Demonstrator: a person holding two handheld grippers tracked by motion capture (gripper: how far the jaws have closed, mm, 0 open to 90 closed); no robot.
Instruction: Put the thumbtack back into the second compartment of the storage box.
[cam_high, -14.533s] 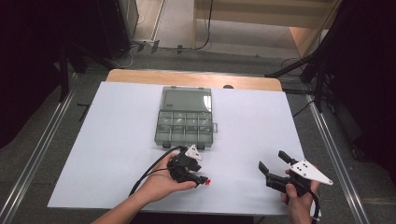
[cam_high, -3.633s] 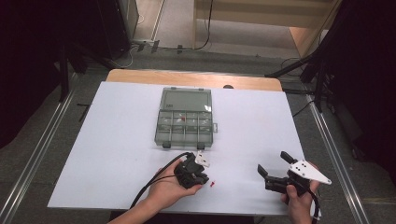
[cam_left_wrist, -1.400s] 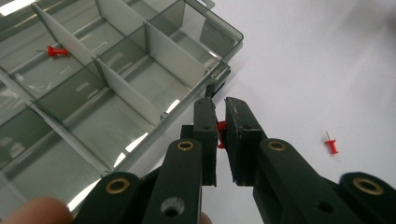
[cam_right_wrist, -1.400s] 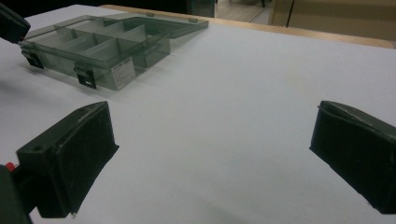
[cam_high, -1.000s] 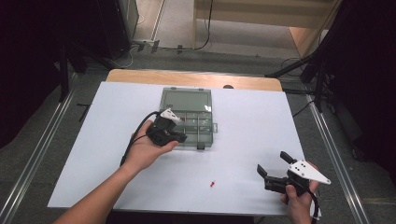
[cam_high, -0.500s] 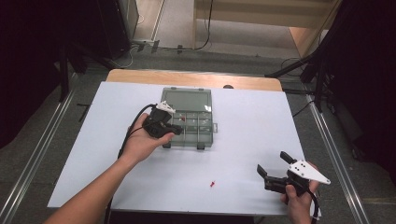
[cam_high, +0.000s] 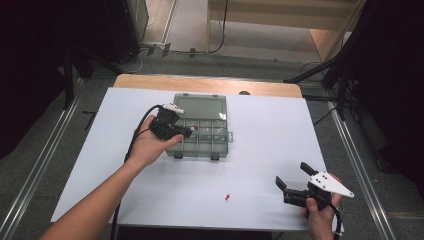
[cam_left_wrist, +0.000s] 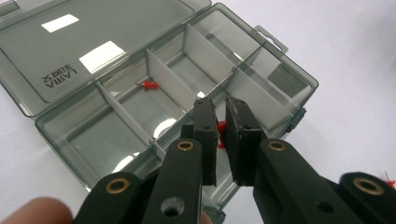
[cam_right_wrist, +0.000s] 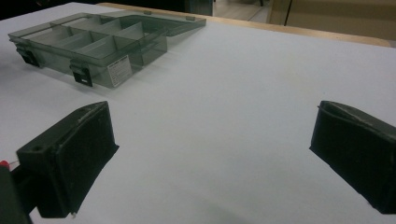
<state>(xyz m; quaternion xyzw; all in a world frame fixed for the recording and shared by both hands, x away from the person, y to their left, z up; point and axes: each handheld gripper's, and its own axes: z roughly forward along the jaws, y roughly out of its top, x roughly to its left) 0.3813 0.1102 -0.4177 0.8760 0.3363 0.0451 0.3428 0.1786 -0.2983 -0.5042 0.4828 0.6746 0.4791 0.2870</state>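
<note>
One red pushpin (cam_left_wrist: 149, 85) already lay in the organizer box (cam_high: 220, 103); the left gripper (cam_left_wrist: 219, 114), jaws nearly closed, pinched a second pin (cam_left_wrist: 221, 128) above it. A third pin (cam_high: 228, 197) waited at the box's six o'clock, while the right gripper (cam_high: 292, 182) idled at five o'clock, jaws wide and empty.

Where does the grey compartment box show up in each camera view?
High view: box upper centre, by the left claw.
Left gripper view: fills the upper frame, lid open.
Right gripper view: top left corner.
Shared landmark: the white table sheet.
</note>
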